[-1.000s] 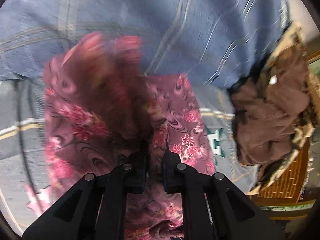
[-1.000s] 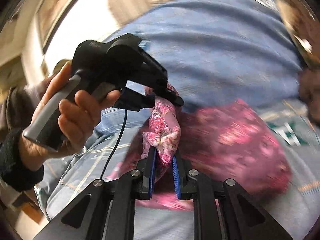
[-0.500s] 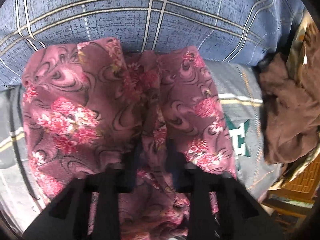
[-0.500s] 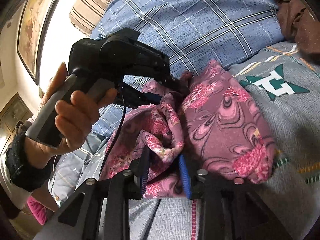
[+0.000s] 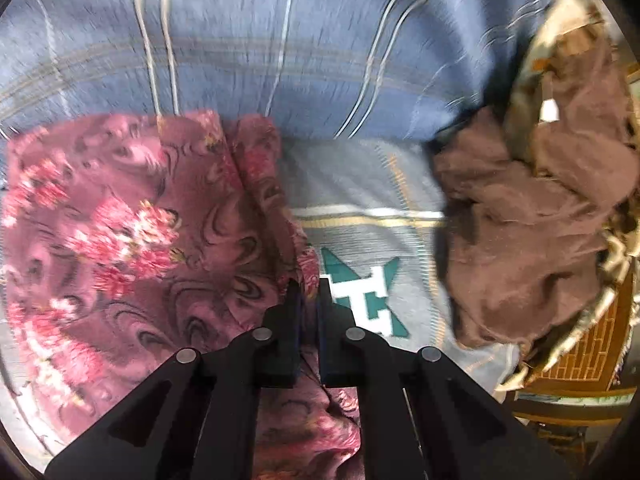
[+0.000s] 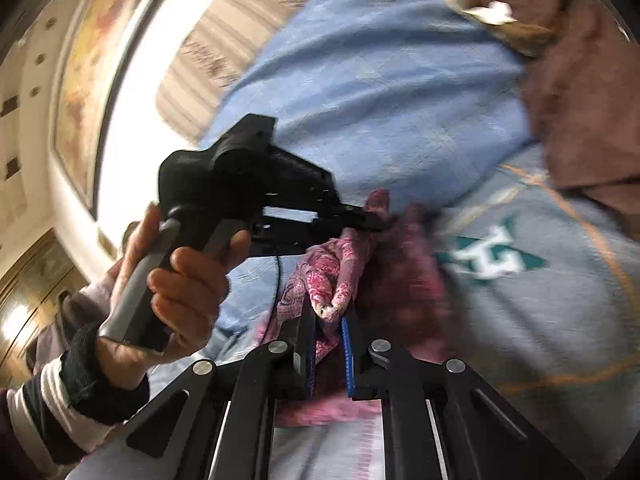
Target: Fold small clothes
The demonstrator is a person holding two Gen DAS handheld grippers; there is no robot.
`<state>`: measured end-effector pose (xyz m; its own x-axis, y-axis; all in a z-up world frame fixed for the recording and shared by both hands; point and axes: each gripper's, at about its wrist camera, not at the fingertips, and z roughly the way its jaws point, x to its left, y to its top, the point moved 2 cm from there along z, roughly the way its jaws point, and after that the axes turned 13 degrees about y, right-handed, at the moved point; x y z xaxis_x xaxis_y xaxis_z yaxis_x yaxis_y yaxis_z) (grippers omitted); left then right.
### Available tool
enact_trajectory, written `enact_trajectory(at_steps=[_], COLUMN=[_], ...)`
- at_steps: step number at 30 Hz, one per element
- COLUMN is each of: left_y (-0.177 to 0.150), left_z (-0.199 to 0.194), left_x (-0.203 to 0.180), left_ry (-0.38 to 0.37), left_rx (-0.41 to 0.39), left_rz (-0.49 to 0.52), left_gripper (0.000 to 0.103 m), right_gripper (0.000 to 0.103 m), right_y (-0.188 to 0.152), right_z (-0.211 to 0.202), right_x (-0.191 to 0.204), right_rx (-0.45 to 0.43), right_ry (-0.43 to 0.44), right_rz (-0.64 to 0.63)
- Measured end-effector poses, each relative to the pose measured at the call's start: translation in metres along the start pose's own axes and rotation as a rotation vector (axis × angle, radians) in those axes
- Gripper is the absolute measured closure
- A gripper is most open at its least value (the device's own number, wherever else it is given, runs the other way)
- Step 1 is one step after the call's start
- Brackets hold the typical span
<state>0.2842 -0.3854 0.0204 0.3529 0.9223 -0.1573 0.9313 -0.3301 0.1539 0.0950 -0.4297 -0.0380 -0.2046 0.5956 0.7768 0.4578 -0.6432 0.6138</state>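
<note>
Bedding fills both views: one blue plaid sheet point(image 5: 280, 60) lies behind one grey blanket point(image 5: 360, 184) with a single green-and-white emblem point(image 5: 362, 296). One brown garment point(image 5: 520, 232) is heaped at the blanket's right edge, partly on a gold patterned cloth point(image 5: 536, 52). One maroon floral garment point(image 5: 120, 232) (the small piece being folded) lies on the blanket to the left of the emblem, its right edge gathered into a ridge. Both tools hold it. The left tool point(image 5: 308, 300) is clamped on that ridge with its jaws nearly together. The right tool point(image 6: 330, 320), whose jaws have just been closing, pinches a raised fold of the same garment. A hand point(image 6: 176, 292) in a dark cuff grips the left tool's handle. Behind, blurred, are a bright window point(image 6: 160, 92), a striped curtain point(image 6: 224, 40) and wooden furniture point(image 5: 580, 352).
</note>
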Motion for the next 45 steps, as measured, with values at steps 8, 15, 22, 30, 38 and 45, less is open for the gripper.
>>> enact_trajectory(at_steps=[8, 15, 22, 30, 38, 45], left_y=[-0.012, -0.033, -0.049, -0.037, -0.034, -0.071], left_z=[-0.054, -0.108, -0.054, -0.030, 0.006, -0.044], left_x=[0.041, 0.165, 0.219, 0.200, 0.188, 0.177], left_ry=[-0.131, -0.101, -0.193, -0.210, -0.096, -0.105], left_rx=[-0.003, -0.216, -0.099, -0.082, -0.064, -0.148], left_rz=[-0.056, -0.235, -0.404, -0.397, -0.364, -0.292], left_gripper=[0.073, 0.038, 0.038, 0.038, 0.039, 0.040], right_gripper=[0.077, 0.048, 0.048, 0.095, 0.097, 0.087], right_y=[-0.005, 0.065, 0.094, 0.079, 0.087, 0.089], right_z=[0.004, 0.011, 0.131, 0.216, 0.190, 0.159], right_x=[-0.024, -0.002, -0.009, -0.029, -0.052, -0.015], right_rx=[0.089, 0.037, 0.301, 0.537, 0.432, 0.412], right_ry=[-0.084, -0.069, -0.049, -0.188, -0.251, -0.154], right_rz=[0.080, -0.031, -0.042, -0.074, -0.079, -0.089])
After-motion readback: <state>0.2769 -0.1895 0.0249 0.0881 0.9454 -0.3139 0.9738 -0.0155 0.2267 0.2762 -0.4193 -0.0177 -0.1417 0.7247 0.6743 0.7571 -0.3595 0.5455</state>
